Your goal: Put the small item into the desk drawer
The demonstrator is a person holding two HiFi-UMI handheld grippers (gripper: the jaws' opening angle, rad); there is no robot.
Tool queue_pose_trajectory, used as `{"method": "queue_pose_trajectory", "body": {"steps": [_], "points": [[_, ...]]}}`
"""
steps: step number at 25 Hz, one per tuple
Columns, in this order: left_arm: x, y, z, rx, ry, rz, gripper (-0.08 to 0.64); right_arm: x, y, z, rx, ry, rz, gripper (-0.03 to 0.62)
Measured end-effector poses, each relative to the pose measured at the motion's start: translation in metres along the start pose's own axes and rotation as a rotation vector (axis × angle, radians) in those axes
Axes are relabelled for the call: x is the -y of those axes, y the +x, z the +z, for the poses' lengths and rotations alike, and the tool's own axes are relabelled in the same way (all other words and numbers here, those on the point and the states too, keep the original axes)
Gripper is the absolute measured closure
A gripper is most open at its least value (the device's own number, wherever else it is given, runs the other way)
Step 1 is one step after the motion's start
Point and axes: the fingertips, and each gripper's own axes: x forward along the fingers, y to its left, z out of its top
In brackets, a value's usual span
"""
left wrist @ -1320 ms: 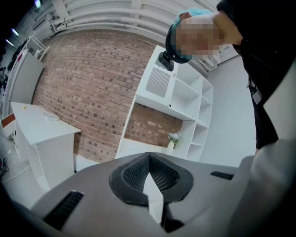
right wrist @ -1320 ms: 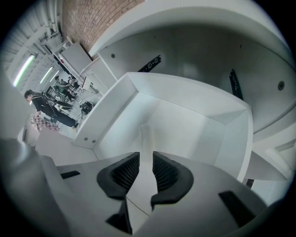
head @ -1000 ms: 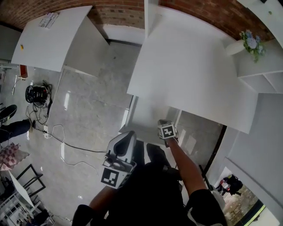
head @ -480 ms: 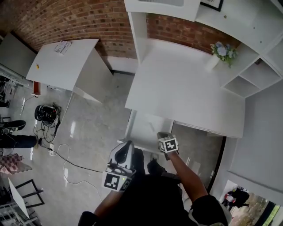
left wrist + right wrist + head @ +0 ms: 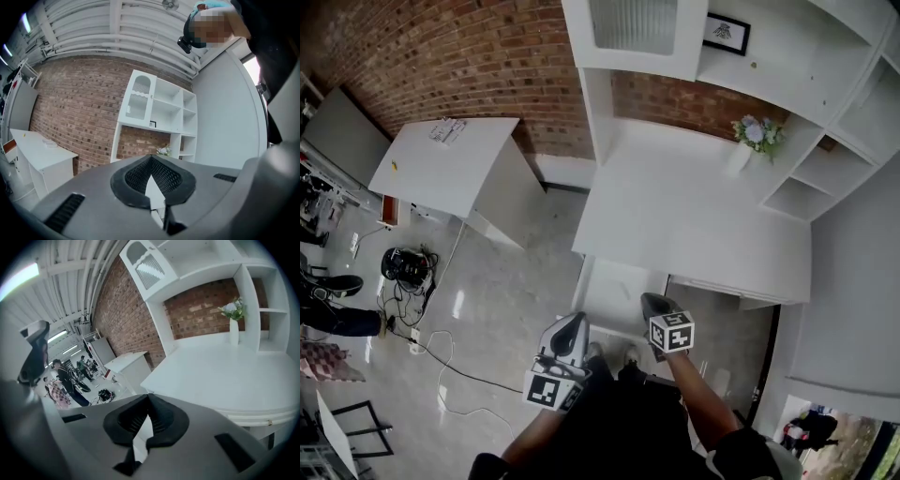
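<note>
Both the left tongs (image 5: 572, 323) and the right tongs (image 5: 652, 303) are being held clenched and empty, just before the near edge of the counter (image 5: 694, 216). The small item is being shown in no view. It is being judged as probably light; it should be pinched gently across its middle.

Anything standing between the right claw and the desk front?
Nothing visible does. The right claw hangs shut in open air just before the desk. The only thing on the desktop is a flower vase, far back by the shelves.
</note>
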Motion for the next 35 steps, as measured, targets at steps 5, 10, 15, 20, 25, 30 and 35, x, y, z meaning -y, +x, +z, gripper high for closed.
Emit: {"method": "queue_pose_trajectory", "body": {"steps": [5, 10, 15, 20, 25, 30, 35], "points": [[-0.002, 0.0, 0.016, 0.039, -0.034, -0.044, 0.537, -0.024, -0.043, 0.034, 0.103, 0.011, -0.026, 0.578], [-0.022, -0.008, 0.024, 0.024, -0.042, -0.06, 0.537, -0.059, -0.068, 0.063, 0.184, -0.02, -0.061, 0.578], [-0.027, -0.012, 0.02, 0.005, -0.035, -0.077, 0.537, -0.083, -0.101, 0.093, 0.275, -0.082, -0.104, 0.578], [-0.039, -0.017, 0.016, -0.025, -0.032, -0.068, 0.537, -0.108, -0.127, 0.115, 0.363, -0.131, -0.144, 0.578], [-0.045, -0.022, 0.014, -0.026, -0.056, -0.057, 0.537, -0.133, -0.141, 0.123, 0.403, -0.172, -0.13, 0.578], [-0.048, -0.019, 0.011, -0.024, -0.06, -0.068, 0.537, -0.138, -0.139, 0.124, 0.428, -0.165, -0.118, 0.578], [-0.054, -0.018, 0.014, -0.014, -0.05, -0.069, 0.537, -0.141, -0.133, 0.125, 0.429, -0.163, -0.111, 0.578]]}}
